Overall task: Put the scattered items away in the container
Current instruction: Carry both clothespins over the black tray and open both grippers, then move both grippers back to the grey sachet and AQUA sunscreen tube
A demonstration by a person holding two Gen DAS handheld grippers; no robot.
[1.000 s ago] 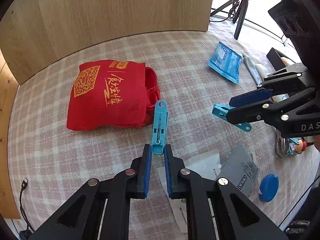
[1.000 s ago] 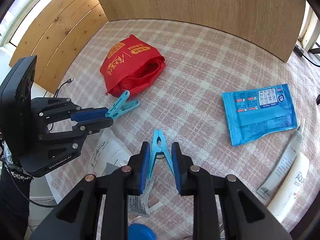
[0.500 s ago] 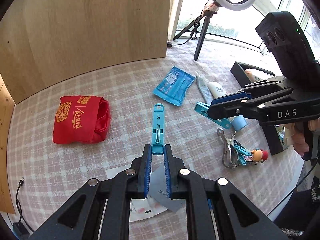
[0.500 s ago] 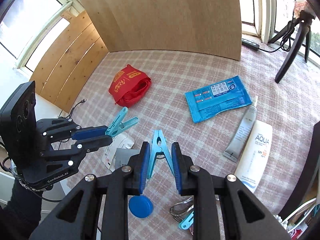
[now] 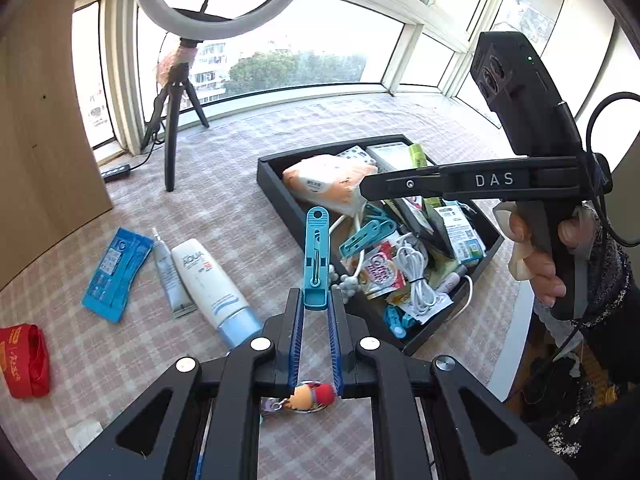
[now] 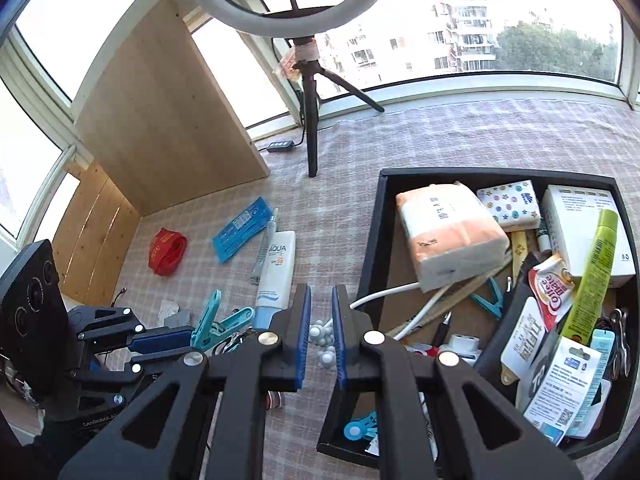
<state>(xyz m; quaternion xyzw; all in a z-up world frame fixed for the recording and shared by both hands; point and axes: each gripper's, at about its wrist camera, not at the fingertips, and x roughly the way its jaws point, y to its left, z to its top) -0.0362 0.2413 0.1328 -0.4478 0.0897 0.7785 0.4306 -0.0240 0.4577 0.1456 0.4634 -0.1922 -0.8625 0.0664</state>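
The blue clothespin [image 5: 316,258] sits pinched by its tail end between the pads of my left gripper [image 5: 315,312], sticking straight out ahead of the fingers and held above the checked surface [image 5: 224,208], just short of the near wall of the black tray [image 5: 280,196]. From my right wrist camera the same clothespin [image 6: 218,320] shows at lower left, jutting from that gripper [image 6: 188,334] well to the left of the tray [image 6: 370,240]. My right gripper [image 6: 321,320] holds nothing; its jaws stand a narrow gap apart, hovering over the tray's left edge, with a cluster of small white balls [image 6: 322,344] visible through the gap. Inside the tray lie another blue clothespin [image 5: 366,234], a white cable [image 5: 414,276], an orange-and-white tissue pack [image 6: 448,236] and a green tube [image 6: 594,272]. Out on the surface, to the left of the tray, rest a white sunscreen tube [image 5: 210,286], a thinner grey tube [image 5: 168,276] just beside it, a blue packet [image 5: 116,274] and, farther off, a red bag [image 5: 24,354]. A small doll keychain [image 5: 310,396] lies beneath my left gripper.
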